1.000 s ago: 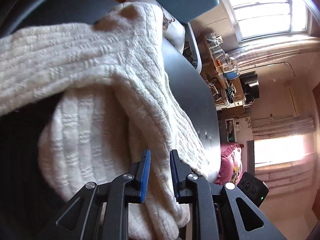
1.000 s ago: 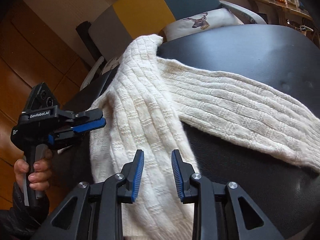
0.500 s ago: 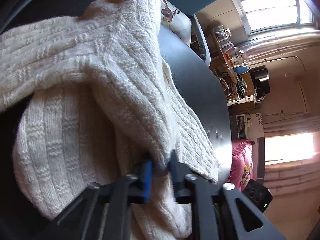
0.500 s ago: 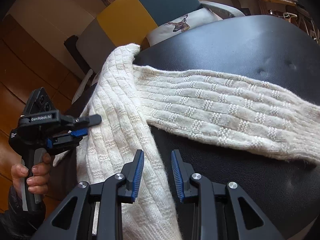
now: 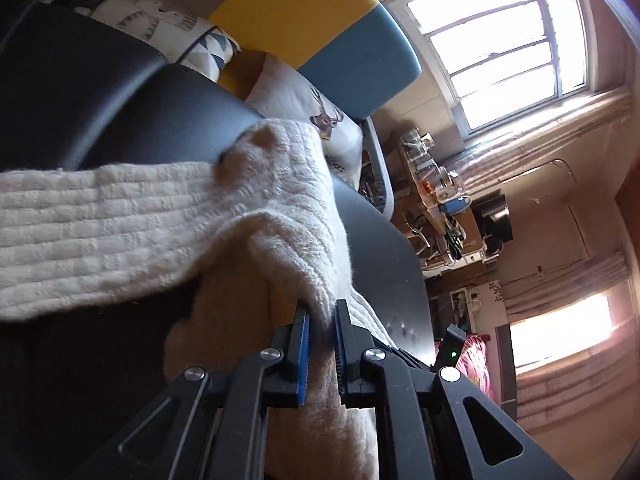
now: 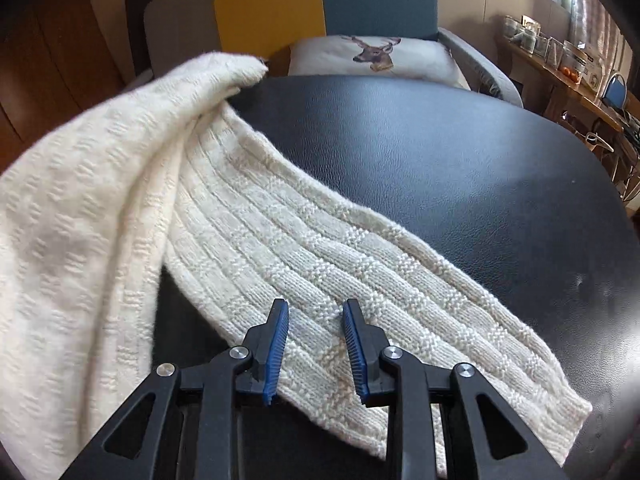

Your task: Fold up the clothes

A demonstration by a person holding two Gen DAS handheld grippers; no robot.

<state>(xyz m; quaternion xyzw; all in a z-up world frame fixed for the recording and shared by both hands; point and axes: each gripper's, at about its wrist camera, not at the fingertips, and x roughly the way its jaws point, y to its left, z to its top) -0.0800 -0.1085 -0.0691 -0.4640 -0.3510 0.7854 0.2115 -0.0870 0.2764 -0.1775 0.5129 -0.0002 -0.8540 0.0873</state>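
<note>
A cream knitted sweater (image 6: 104,216) lies on a black leather surface (image 6: 460,160). One sleeve (image 6: 360,280) stretches flat across it toward the lower right. My left gripper (image 5: 320,312) is shut on a bunched fold of the sweater (image 5: 280,200) and holds it lifted off the black surface (image 5: 100,92). In the right wrist view the raised body of the sweater fills the left side. My right gripper (image 6: 316,320) hovers just above the sleeve, jaws open, with nothing pinched between them.
An armchair with yellow and blue back panels (image 6: 340,0) and a deer-print cushion (image 6: 372,56) stands behind the surface. A cluttered wooden shelf (image 6: 560,60) runs along the right wall. Bright windows (image 5: 500,40) show in the left wrist view.
My left gripper closed on the sweater's fold and lifted it, pulling the fabric up. My right gripper moved from the sweater's body over to the flat sleeve, still open.
</note>
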